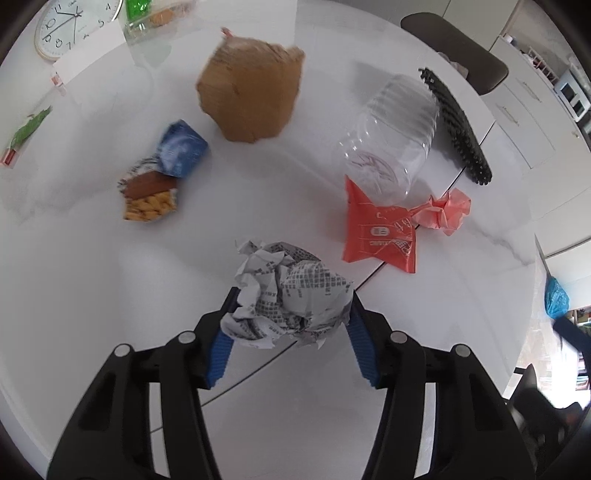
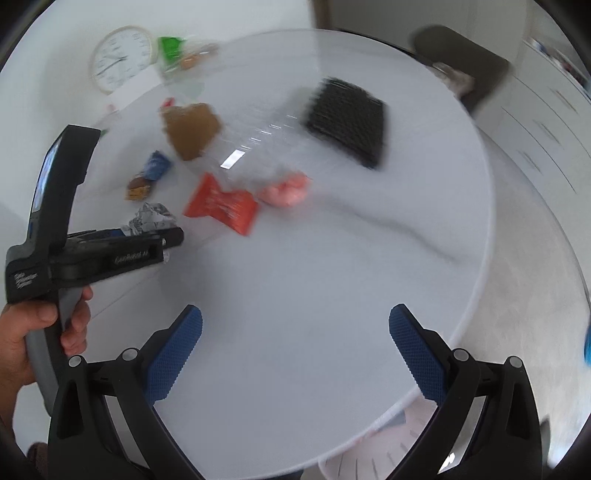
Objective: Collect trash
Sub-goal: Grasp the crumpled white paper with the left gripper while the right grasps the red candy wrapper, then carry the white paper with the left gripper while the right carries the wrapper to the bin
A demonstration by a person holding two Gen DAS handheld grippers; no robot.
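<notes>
My left gripper point(image 1: 291, 299) is shut on a crumpled printed paper ball point(image 1: 288, 295) above the white round table point(image 1: 110, 277). In the right wrist view the left gripper point(image 2: 162, 236) shows at the left, holding the paper ball point(image 2: 151, 219). On the table lie a red wrapper point(image 1: 380, 229), a pink crumpled paper point(image 1: 447, 210), a clear plastic bottle point(image 1: 395, 133), a crumpled brown paper point(image 1: 251, 92), a blue packet point(image 1: 181, 147) and a snack wrapper point(image 1: 147, 199). My right gripper point(image 2: 295, 325) is open and empty over the table's near side.
A black brush-like mat point(image 1: 458, 125) lies at the table's right. A wall clock point(image 1: 70, 22), a green packet point(image 1: 140, 11) and a green strip point(image 1: 26, 129) lie at the far left. A dark chair point(image 1: 458, 48) stands behind. A white perforated basket point(image 2: 388, 454) sits below the table edge.
</notes>
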